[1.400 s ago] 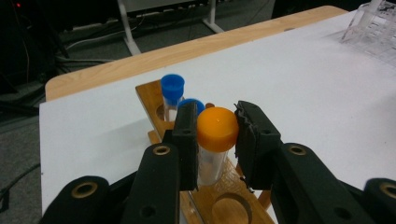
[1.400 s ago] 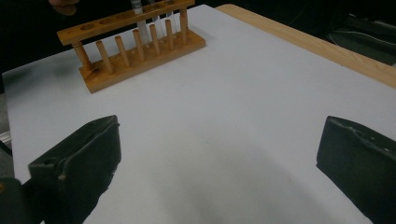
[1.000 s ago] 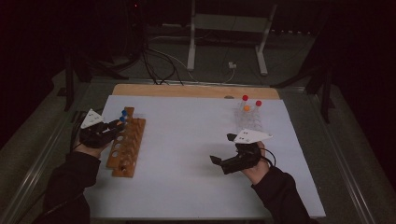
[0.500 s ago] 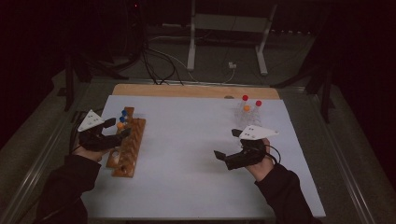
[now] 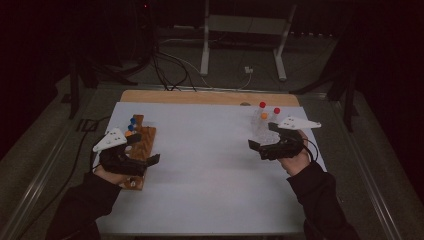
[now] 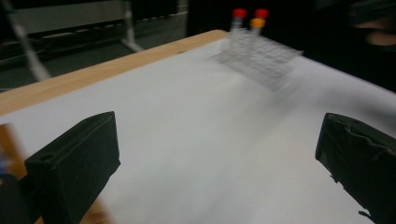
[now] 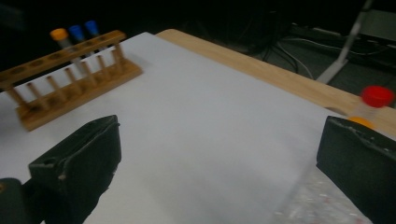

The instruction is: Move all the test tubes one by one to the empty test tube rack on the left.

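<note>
Wooden rack (image 5: 140, 148) beside left claw (image 5: 150, 150) (wire rack (image 5: 264, 129) opposite).

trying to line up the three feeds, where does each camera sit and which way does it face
High view: above the person's side, looking forward and down on the white table; forearms, left gripper and right gripper show.
Left gripper view: rides the left gripper, faces across to the clear rack; two open jaws show.
Right gripper view: rides the right gripper, faces across to the wooden rack; two open jaws show.
Shared: both racks appear in the high view too.
</note>
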Action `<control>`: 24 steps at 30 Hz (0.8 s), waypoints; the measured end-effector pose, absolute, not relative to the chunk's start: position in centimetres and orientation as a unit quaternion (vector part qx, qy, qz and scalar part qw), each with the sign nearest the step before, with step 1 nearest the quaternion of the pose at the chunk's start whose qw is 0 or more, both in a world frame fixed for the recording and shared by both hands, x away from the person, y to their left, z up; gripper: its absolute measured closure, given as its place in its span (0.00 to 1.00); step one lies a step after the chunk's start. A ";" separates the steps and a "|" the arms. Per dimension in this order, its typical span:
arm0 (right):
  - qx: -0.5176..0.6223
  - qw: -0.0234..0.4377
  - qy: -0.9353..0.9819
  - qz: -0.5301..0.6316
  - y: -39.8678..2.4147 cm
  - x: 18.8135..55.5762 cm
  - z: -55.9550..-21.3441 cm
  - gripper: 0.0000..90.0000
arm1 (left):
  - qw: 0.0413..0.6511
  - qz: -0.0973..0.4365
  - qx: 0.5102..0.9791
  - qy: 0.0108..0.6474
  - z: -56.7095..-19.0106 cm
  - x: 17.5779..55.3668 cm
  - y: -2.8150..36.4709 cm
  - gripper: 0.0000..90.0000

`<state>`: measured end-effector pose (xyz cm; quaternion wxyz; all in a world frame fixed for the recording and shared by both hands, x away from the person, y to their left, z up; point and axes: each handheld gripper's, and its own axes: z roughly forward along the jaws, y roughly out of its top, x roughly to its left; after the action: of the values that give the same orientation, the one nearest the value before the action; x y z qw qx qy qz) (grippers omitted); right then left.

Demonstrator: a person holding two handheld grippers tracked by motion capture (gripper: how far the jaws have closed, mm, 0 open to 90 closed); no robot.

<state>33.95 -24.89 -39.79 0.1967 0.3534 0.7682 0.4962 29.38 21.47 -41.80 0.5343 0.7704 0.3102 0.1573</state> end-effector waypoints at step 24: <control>0.435 0.230 0.769 0.408 -27.6 41.8 -44.6 0.39 | 0.535 0.123 0.789 0.276 -43.6 28.1 18.6 0.01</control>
<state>41.80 -27.61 -44.62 0.2298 0.4348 0.7693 0.4077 28.10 18.57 -43.57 0.5352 0.7889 0.2759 0.1230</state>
